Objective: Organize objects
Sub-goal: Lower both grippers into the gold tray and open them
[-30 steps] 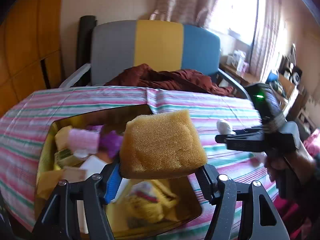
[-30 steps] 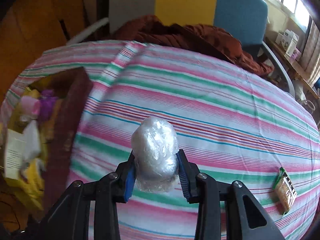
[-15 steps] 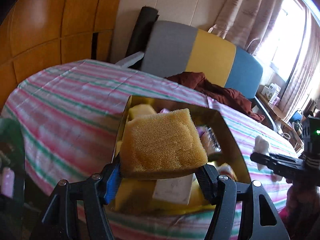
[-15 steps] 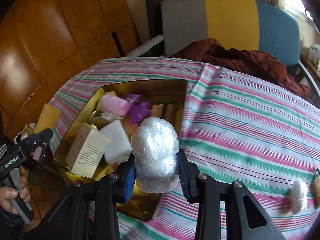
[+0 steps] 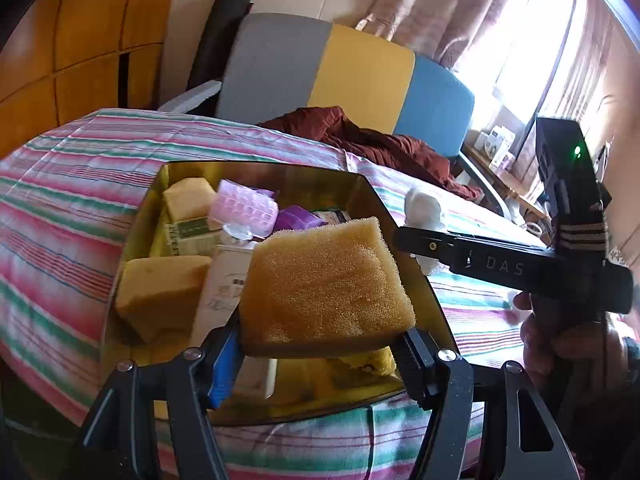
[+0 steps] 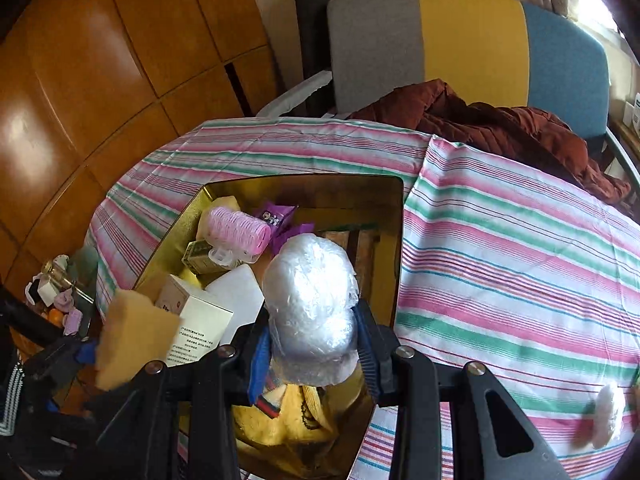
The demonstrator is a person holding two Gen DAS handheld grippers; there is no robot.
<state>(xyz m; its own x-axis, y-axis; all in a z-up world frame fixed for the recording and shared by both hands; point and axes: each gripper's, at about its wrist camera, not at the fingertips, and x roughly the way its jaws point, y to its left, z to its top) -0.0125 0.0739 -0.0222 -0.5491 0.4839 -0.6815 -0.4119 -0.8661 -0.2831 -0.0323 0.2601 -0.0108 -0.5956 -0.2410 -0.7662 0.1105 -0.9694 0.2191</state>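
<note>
My left gripper [image 5: 320, 344] is shut on a yellow sponge [image 5: 326, 288] and holds it above the near part of an open gold tin [image 5: 256, 168]. That sponge [image 6: 132, 336] also shows at the lower left of the right wrist view. My right gripper [image 6: 312, 344] is shut on a wad of clear plastic wrap [image 6: 312, 300], which hangs over the tin's [image 6: 304, 178] near right corner. In the tin lie a pink hair roller [image 6: 240, 230], a purple packet [image 6: 276, 214], a white carton [image 6: 196, 312], other sponges [image 5: 160, 300] and a yellow cloth [image 6: 288, 412].
The tin sits on a striped tablecloth [image 6: 520, 260]. A small white wad [image 6: 608, 412] lies at its near right. A maroon garment [image 6: 500, 128] lies on the chair [image 6: 472, 40] behind. A low stand with small items [image 6: 56, 292] is left of the table.
The right gripper has carried the plastic wad left from over the bare cloth to over the tin. The left gripper has swung round the tin with the sponge. Both grips are unchanged.
</note>
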